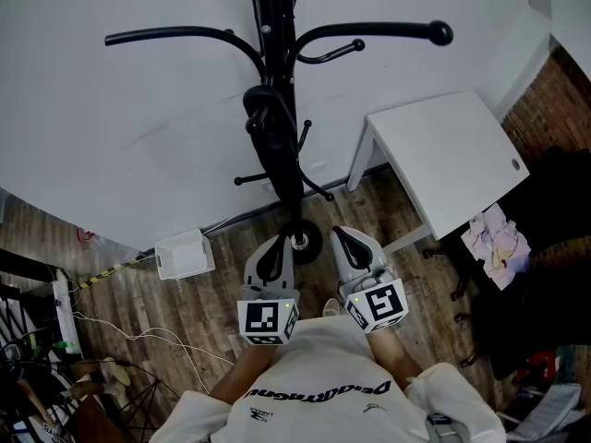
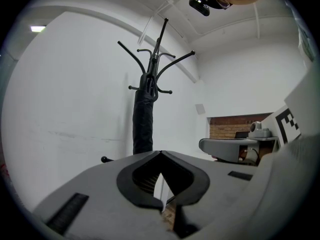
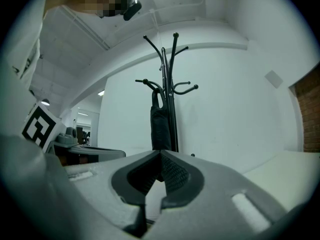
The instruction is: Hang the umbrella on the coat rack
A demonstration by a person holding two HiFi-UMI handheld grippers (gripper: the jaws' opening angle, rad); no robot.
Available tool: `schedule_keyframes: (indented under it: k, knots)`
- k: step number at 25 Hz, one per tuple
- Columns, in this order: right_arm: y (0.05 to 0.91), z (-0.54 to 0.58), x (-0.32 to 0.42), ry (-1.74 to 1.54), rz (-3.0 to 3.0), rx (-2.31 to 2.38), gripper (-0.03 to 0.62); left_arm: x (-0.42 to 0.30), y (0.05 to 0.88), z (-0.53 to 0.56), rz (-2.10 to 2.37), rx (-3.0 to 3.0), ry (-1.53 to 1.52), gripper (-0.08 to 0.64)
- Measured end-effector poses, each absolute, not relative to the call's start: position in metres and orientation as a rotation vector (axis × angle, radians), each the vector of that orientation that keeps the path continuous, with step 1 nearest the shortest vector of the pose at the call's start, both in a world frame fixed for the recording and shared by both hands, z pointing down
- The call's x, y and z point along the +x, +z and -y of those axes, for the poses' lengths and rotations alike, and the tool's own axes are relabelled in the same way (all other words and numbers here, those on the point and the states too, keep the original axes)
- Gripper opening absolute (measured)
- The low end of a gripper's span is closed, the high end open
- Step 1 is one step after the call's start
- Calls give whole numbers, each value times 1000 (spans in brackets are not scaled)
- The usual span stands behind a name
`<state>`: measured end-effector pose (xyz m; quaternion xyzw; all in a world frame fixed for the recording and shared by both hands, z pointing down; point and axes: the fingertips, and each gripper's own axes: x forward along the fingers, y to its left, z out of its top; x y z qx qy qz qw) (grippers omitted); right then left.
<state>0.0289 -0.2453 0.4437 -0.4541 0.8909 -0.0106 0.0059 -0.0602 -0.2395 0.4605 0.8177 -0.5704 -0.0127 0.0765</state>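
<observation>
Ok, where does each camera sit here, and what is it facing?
Head view: on the head, steeply down at coat rack, umbrella; shows left tool, right tool, forearms, shirt.
Left gripper view: on left tool, level toward the coat rack; shut jaws show.
Right gripper view: on right tool, likewise.
Shared: umbrella hanging on coat rack.

Folded black umbrella (image 1: 277,150) hangs upright on black coat rack (image 1: 274,7).

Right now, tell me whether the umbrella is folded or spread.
Folded. The black umbrella hangs on the coat rack as a narrow wrapped bundle, with no canopy spread out.
</observation>
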Motion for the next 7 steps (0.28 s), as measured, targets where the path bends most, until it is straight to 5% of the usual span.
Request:
schedule_keyframes:
  k: [7]
  knots:
    - [444, 247, 30, -30, -2791, -1425, -3, -61, 459, 240, 1697, 2453, -69, -3]
